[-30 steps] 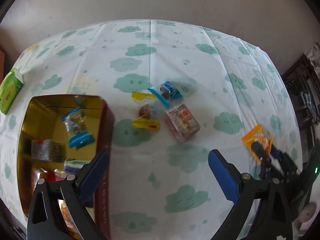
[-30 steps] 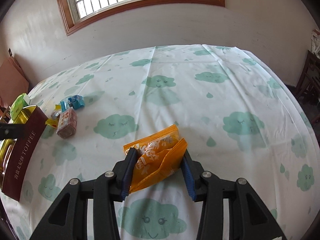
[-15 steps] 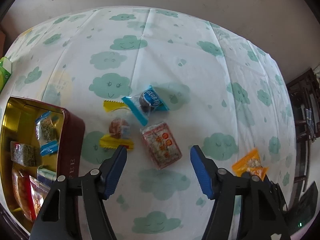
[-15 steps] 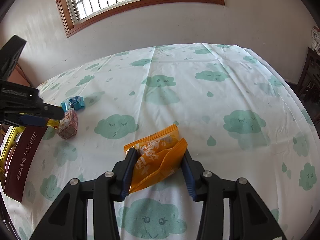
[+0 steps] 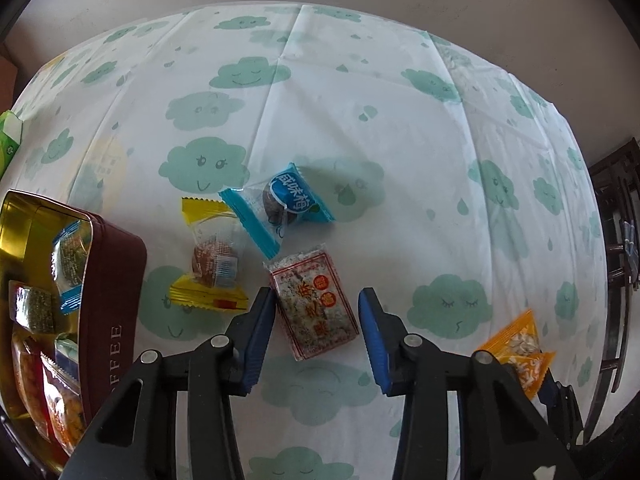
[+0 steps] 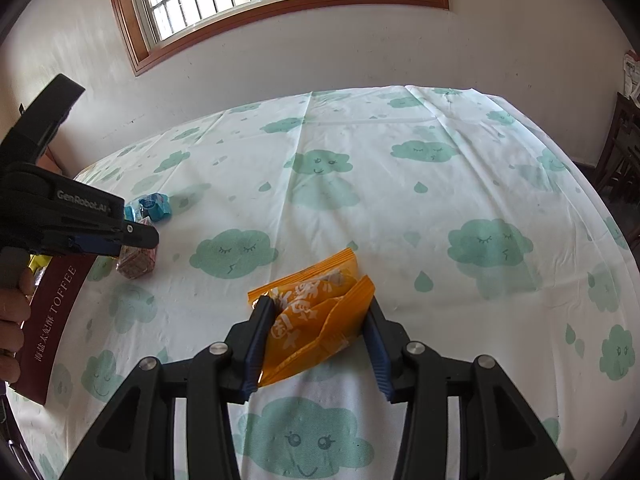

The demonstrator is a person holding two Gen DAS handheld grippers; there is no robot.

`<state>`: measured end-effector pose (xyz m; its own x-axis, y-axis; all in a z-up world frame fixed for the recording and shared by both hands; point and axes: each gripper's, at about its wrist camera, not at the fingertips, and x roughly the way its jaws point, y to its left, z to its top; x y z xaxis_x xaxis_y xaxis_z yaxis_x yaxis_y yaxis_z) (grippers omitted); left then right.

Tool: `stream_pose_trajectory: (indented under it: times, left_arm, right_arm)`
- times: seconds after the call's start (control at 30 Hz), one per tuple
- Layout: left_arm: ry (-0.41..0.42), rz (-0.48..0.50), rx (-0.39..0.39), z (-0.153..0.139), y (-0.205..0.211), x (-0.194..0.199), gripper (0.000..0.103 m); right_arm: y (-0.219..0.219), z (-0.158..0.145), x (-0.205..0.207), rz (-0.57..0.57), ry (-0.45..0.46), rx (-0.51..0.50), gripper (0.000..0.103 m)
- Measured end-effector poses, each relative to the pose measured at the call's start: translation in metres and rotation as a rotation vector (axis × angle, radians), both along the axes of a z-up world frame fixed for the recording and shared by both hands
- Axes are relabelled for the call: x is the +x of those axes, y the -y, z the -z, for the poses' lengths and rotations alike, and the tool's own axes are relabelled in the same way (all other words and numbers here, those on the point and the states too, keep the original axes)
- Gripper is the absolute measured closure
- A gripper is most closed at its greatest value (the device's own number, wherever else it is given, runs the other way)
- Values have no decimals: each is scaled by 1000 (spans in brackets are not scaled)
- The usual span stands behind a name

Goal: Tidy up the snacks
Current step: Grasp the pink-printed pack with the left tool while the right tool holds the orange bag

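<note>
Nearest the left wrist camera, the left gripper (image 5: 317, 322) straddles the red-printed packet (image 5: 313, 304) lying flat on the cloud-patterned tablecloth (image 5: 400, 128). Its jaws are closing, with the packet between them; the left pad sits right at the packet's edge, while a sliver of cloth shows before the right pad, so the pinch does not look complete. The packet looks like a light, fairly stiff pressed block in thin film. It should be taken across its long sides near the middle, as the jaws are set; the film may be slick, and hard pressure could crumble the contents.

The right gripper (image 6: 316, 334) is clamped narrowly on an orange packet (image 6: 316, 312), a soft, crinkly bag that folds between the pads, just above the cloth.

Just beyond the red-printed packet lie a yellow-ended sweet (image 5: 210, 262) and a blue plum packet (image 5: 280, 204), close together, the blue wrapper overlapping the sweet's corner. To the left stands the open toffee tin (image 5: 116, 280), already holding several wrapped snacks; it is probably where these go. Farther off, a green box (image 5: 9, 140) sits at the table's left edge.
</note>
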<state>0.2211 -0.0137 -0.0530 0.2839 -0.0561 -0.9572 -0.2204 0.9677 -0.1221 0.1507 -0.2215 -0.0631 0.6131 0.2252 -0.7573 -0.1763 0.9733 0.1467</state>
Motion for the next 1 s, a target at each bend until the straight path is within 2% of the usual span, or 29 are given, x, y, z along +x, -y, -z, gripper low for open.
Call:
stream_pose_trajectory:
  times: [0.2,0.53,0.83,1.0]
  left_arm:
    - [1,20,33,3,0,-4,75]
    - [-11,75,48,-1,0,-28,76]
    - [23,141,29,-26,5,-58,76]
    - [70,177,54,-46,4,-70,76]
  right_arm:
    - [0,0,0,0,0,1,58]
    - [0,0,0,0,0,1,58]
    - [0,0,0,0,0,1,58]
    - [0,0,0,0,0,0,58]
